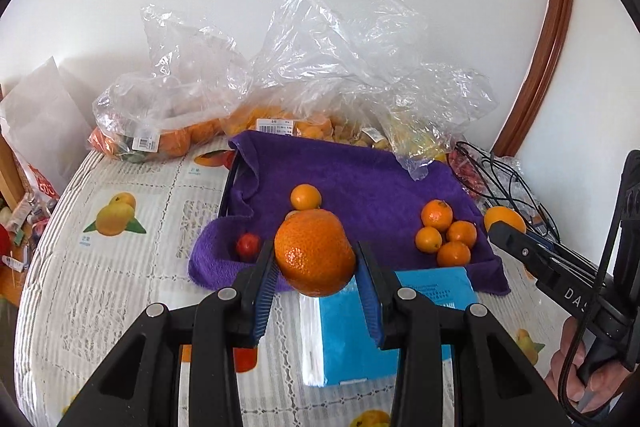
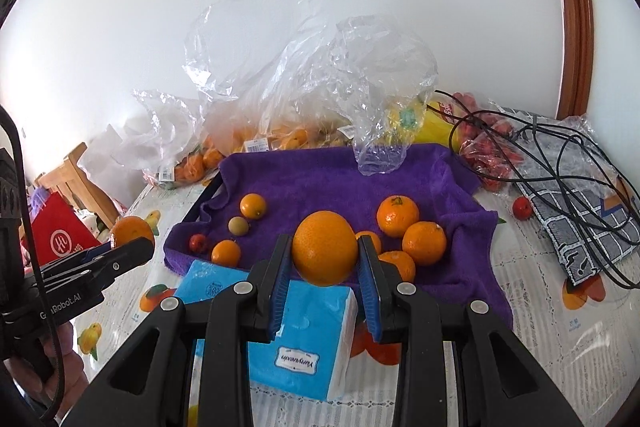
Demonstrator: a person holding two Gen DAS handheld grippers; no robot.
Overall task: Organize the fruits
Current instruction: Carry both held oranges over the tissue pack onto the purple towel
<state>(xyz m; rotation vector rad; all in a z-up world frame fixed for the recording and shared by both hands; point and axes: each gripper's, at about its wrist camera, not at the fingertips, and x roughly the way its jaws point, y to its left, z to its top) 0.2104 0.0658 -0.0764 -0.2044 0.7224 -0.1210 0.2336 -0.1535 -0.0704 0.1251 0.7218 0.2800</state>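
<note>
My left gripper (image 1: 315, 261) is shut on a large orange (image 1: 314, 253), held above the near edge of a purple towel (image 1: 360, 183). My right gripper (image 2: 324, 253) is shut on another orange (image 2: 325, 247) over the same towel (image 2: 320, 183). On the towel, several mandarins (image 1: 446, 235) are grouped at the right. On the left lie a small orange (image 1: 305, 197) and a small red fruit (image 1: 247, 245). In the right wrist view a small green-brown fruit (image 2: 237, 225) lies there too. Each gripper shows in the other's view, the right one (image 1: 505, 227) and the left one (image 2: 134, 239).
Clear plastic bags of fruit (image 1: 280, 95) stand behind the towel by the wall. A blue tissue pack (image 2: 296, 331) lies in front of the towel. Black cables (image 2: 560, 163) and a checked cloth (image 2: 592, 227) lie at the right. A red bag (image 2: 60, 227) and a wooden chair (image 2: 68, 171) are at the left.
</note>
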